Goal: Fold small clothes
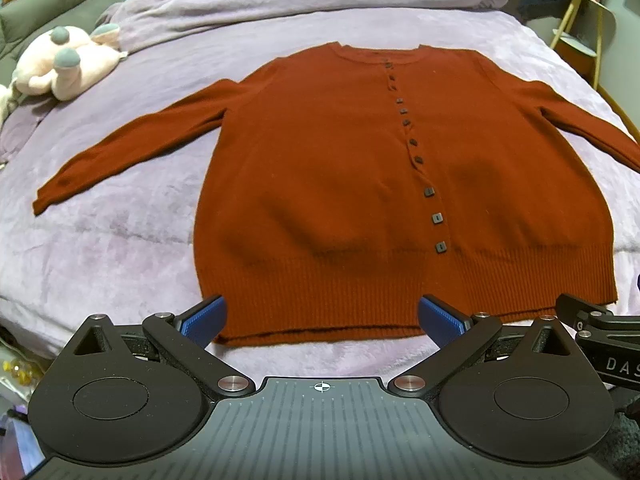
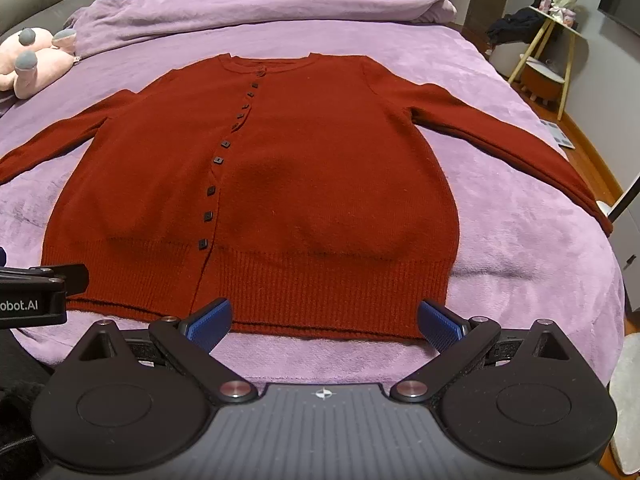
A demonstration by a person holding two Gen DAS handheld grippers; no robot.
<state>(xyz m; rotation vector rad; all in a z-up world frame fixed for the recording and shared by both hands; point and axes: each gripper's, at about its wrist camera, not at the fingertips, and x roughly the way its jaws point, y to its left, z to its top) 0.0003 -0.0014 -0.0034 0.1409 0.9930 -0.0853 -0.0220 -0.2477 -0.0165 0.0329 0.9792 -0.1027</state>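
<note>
The red cardigan (image 1: 360, 184) lies flat, buttoned, sleeves spread on the purple bed (image 1: 120, 248). Both the left gripper (image 1: 320, 320) and right gripper (image 2: 324, 322) hover at 6 o'clock by the hem, wide open, empty. Folding looks unstarted; next probably means grasping a sleeve.

Both wrist views low, near hem, sharing cardigan (image 1: 320, 184).

A bed (image 1: 120, 248) is covered by a lilac blanket, with a bunched lilac duvet (image 2: 256, 4) heaped along its far end. A pink plush toy (image 1: 66, 62) with grey feet is laid at the far left edge. A yellow-legged side stand (image 2: 548, 52) is seen beyond the right side.
</note>
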